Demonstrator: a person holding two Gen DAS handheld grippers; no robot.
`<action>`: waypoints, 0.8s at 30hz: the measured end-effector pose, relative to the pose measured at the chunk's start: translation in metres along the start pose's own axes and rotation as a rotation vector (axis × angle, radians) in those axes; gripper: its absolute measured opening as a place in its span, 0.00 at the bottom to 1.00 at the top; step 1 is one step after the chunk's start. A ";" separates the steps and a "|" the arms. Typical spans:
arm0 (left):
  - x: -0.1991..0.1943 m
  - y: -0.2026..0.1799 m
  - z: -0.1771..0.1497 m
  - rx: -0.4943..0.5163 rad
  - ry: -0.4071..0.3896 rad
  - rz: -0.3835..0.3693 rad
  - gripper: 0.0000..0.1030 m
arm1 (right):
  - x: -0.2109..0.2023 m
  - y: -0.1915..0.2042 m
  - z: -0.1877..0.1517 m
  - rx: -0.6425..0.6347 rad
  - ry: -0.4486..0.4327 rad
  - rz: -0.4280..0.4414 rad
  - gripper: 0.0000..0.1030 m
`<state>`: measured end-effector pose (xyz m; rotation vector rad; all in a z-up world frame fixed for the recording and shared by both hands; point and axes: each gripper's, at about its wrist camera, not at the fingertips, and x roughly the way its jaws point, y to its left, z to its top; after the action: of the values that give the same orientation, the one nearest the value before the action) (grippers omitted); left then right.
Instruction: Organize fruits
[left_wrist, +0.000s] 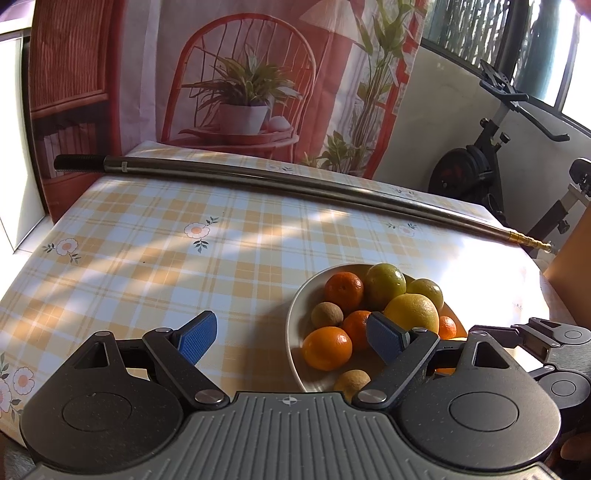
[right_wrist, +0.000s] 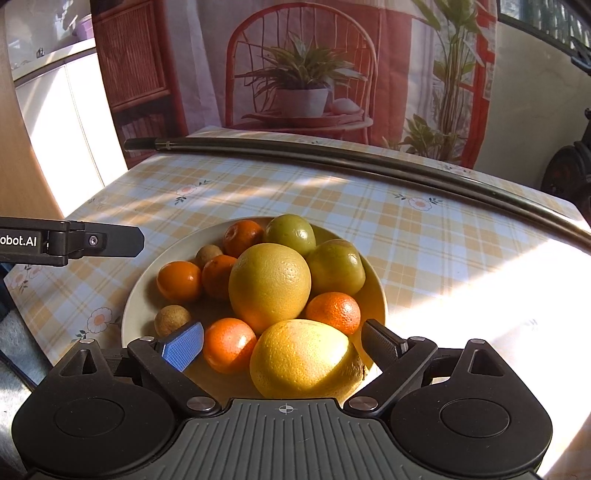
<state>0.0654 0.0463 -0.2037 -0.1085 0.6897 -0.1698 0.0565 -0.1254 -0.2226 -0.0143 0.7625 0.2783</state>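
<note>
Fruit piled in the bowl, both grippers empty

Left wrist: my left gripper (left_wrist: 290, 334) has its fingers spread, hovering by the bowl (left_wrist: 295, 314) near the surface's right edge. Right wrist: my right gripper (right_wrist: 282, 341) is released over the nearest grapefruit (right_wrist: 304, 358); I'd straddle its widest part and close gently to avoid rolling neighbours.

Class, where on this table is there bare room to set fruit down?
Free: the checked cloth between the rod and the bowl, left of the bowl, and the sunlit patch on the bowl's right. Crowded: the bowl itself, piled with fruit.
</note>
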 end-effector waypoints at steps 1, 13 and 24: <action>-0.002 -0.001 0.002 0.010 -0.009 0.001 0.87 | -0.004 -0.002 0.003 0.008 -0.014 0.009 0.88; -0.044 -0.033 0.034 0.116 -0.142 -0.061 0.94 | -0.055 -0.021 0.033 0.078 -0.133 0.015 0.99; -0.107 -0.057 0.080 0.146 -0.334 -0.082 1.00 | -0.130 -0.019 0.092 0.067 -0.311 -0.046 1.00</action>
<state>0.0284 0.0148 -0.0665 -0.0235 0.3386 -0.2733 0.0346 -0.1650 -0.0689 0.0736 0.4614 0.2047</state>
